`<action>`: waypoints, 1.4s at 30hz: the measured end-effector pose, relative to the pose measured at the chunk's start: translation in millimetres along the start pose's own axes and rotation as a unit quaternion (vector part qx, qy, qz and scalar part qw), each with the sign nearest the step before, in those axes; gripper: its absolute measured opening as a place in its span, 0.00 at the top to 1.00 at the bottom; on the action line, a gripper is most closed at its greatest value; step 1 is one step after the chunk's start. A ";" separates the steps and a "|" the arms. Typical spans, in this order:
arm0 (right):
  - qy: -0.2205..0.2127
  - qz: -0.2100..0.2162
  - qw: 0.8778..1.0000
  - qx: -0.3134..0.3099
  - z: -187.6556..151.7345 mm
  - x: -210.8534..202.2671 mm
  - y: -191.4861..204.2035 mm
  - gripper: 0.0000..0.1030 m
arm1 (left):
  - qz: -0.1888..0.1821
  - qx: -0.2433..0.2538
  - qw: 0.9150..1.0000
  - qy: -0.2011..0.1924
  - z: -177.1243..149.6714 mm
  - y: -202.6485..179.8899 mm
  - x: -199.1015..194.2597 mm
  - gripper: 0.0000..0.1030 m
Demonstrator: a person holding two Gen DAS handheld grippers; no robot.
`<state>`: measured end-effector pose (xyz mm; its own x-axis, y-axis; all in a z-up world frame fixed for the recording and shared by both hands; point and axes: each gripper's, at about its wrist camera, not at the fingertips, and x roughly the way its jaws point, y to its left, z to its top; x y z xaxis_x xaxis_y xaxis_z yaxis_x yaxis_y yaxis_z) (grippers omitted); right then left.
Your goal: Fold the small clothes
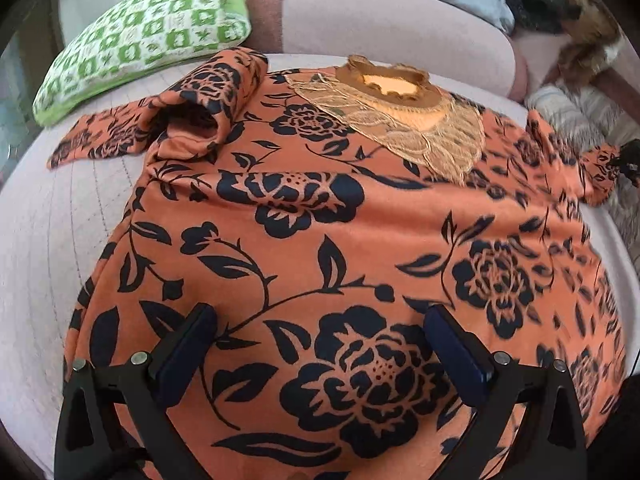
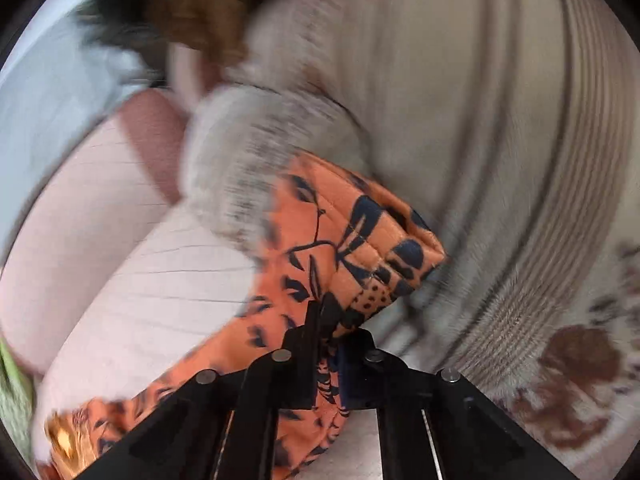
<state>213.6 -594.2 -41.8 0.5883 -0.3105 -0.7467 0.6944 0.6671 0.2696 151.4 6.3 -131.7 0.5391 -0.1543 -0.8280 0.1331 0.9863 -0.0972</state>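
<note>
Orange floral top point(image 1: 320, 216) lies spread face-up on the pale sofa seat point(image 1: 48, 240). My left gripper point(image 1: 320, 344) hovers released above the near hem. My right gripper point(image 2: 330, 320) is clenched on the right sleeve point(image 2: 360, 240). Step in hand: sleeve fold. Next I judge the sleeve must cross inward over the body.

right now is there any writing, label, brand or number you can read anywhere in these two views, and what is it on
None: no readable text in either view.
The orange floral top carries only a printed flower pattern, and its lace collar shows no tag.
The green checked pillow bears small motifs, not letters.
The right wrist view is motion-blurred; the sleeve clamped in the right gripper shows no writing.
</note>
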 end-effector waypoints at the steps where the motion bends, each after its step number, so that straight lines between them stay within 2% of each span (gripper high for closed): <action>1: -0.010 0.018 1.000 -0.020 2.3 -14.1 14.4 0.94 | -0.007 -0.012 1.000 -0.001 0.9 2.5 -0.1 0.00; 5: -0.046 0.094 0.990 -0.095 3.8 -82.9 85.8 0.94 | -0.048 -0.050 0.998 -0.001 2.2 16.3 -5.1 0.00; 9: -0.066 0.182 0.967 -0.164 -22.9 -155.7 179.8 0.94 | -0.070 -0.070 0.995 0.006 3.5 22.8 -7.4 0.00; 11: -0.058 0.222 0.953 -0.200 -57.2 -181.7 232.6 0.93 | -0.081 -0.083 0.993 0.008 3.5 26.5 -9.6 0.00; 14: -0.037 0.264 0.938 -0.221 -111.9 -193.5 286.2 0.93 | -0.101 -0.102 0.989 0.010 2.9 33.8 -12.8 0.00; 17: 0.001 0.300 0.926 -0.229 -179.9 -189.5 332.6 0.93 | -0.117 -0.114 0.986 0.011 3.1 39.4 -14.2 0.00; 20: 0.042 0.304 0.920 -0.242 -246.1 -158.5 369.2 0.92 | -0.123 -0.122 0.985 0.012 4.1 42.3 -14.6 0.00; 21: 0.055 0.297 0.919 -0.255 -266.8 -143.9 380.1 0.86 | -0.124 -0.123 0.984 0.012 4.0 42.6 -14.8 0.00; 23: 0.134 0.270 0.908 -0.290 -307.2 -89.1 402.1 0.51 | -0.125 -0.122 0.984 0.012 3.6 43.0 -16.1 0.00; 24: 0.159 0.259 0.905 -0.298 -315.4 -71.3 410.3 0.17 | -0.127 -0.121 0.985 0.012 3.6 43.8 -17.4 0.00; 25: 0.188 0.255 0.900 -0.300 -327.8 -53.2 410.1 0.15 | -0.128 -0.121 0.984 0.012 3.9 44.5 -18.2 0.00; 26: 0.193 0.260 0.899 -0.294 -330.4 -48.5 406.7 0.15 | -0.129 -0.124 0.984 0.011 4.6 46.0 -18.9 0.00; 30: 0.177 0.315 0.892 -0.270 -305.3 -67.5 380.7 0.14 | -0.128 -0.142 0.981 -0.016 6.8 52.8 -32.1 0.00; 34: 0.133 0.315 0.901 -0.268 -268.2 -96.8 329.0 0.12 | -0.128 -0.100 0.984 -0.076 20.9 43.2 -60.9 0.00; 36: 0.123 0.311 0.907 -0.255 -254.4 -102.8 289.8 0.11 | -0.099 -0.067 0.989 -0.082 38.5 29.7 -62.8 0.00; 38: 0.116 0.303 0.916 -0.236 -245.9 -106.5 246.0 0.11 | -0.036 -0.007 0.997 -0.068 66.7 4.2 -51.5 0.00; 40: 0.113 0.308 0.921 -0.211 -240.1 -105.9 212.9 0.11 | 0.015 0.046 0.997 -0.056 92.9 -21.1 -34.9 0.01; 42: 0.103 0.318 0.922 -0.195 -236.7 -108.7 191.1 0.11 | 0.066 0.094 0.992 -0.058 115.5 -43.3 -15.0 0.04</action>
<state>184.3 -272.6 -53.1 0.7063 0.3365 -0.6228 0.0098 0.8751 0.4839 233.6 -40.8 -51.3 0.6527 -0.0406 -0.7565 0.2017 0.9718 0.1218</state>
